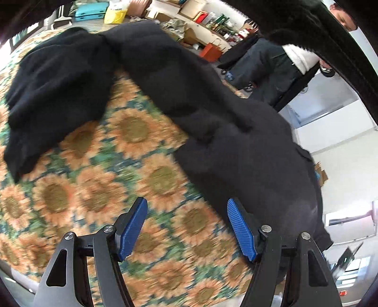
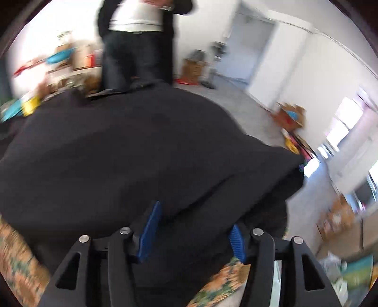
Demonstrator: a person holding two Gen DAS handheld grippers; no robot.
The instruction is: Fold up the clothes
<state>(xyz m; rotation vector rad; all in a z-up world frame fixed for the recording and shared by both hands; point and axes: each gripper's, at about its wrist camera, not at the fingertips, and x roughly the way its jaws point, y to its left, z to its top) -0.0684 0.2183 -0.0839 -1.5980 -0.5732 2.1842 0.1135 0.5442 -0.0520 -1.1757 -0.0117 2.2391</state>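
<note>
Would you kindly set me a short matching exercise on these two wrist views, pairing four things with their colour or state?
Things:
1. garment
2. tablecloth
3. left gripper
4. bystander's top

Descriptions:
A. white
B. sunflower print
C. open, nothing between the pads
D. black, spread out unfolded

Pairs: 1-D, 2-B, 3-C, 4-A

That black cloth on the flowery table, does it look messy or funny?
Yes. The black fabric garment lies bunched and twisted across the sunflower-patterned tablecloth, and one end hangs over the table edge instead of lying flat.
</note>
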